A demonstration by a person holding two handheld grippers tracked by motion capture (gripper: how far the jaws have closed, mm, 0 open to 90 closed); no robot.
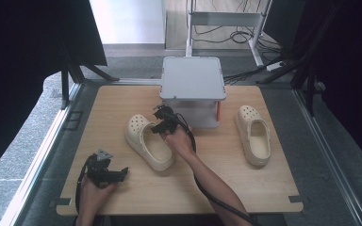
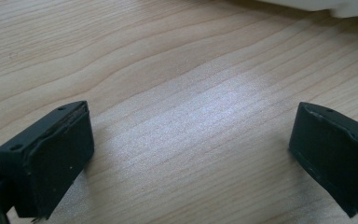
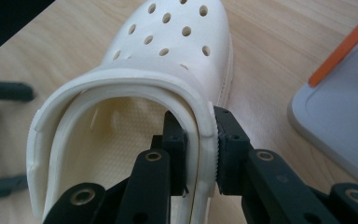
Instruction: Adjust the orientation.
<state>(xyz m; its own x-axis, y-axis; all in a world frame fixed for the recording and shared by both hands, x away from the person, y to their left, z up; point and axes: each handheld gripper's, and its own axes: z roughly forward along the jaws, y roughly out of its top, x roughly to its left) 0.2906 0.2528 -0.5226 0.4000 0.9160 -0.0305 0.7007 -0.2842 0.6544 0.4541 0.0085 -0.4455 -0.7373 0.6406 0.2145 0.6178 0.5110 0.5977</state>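
Observation:
A cream perforated clog (image 1: 148, 143) lies left of centre on the wooden table (image 1: 122, 101). My right gripper (image 1: 162, 126) is at its near side wall. In the right gripper view the gripper (image 3: 199, 140) is shut on the clog (image 3: 168, 51), one jaw inside the opening and one outside against the rim. A second cream clog (image 1: 253, 134) lies apart at the right. My left gripper (image 1: 122, 173) rests near the front left of the table. Its jaws (image 2: 191, 140) stand wide open over bare wood with nothing between them.
A grey lidded box (image 1: 193, 89) with an orange strip stands at the back centre, just behind the held clog; its corner (image 3: 340, 126) is close on the right. A cable trails from my right gripper toward the front edge. A clog edge (image 2: 335, 5) shows ahead of the left jaws.

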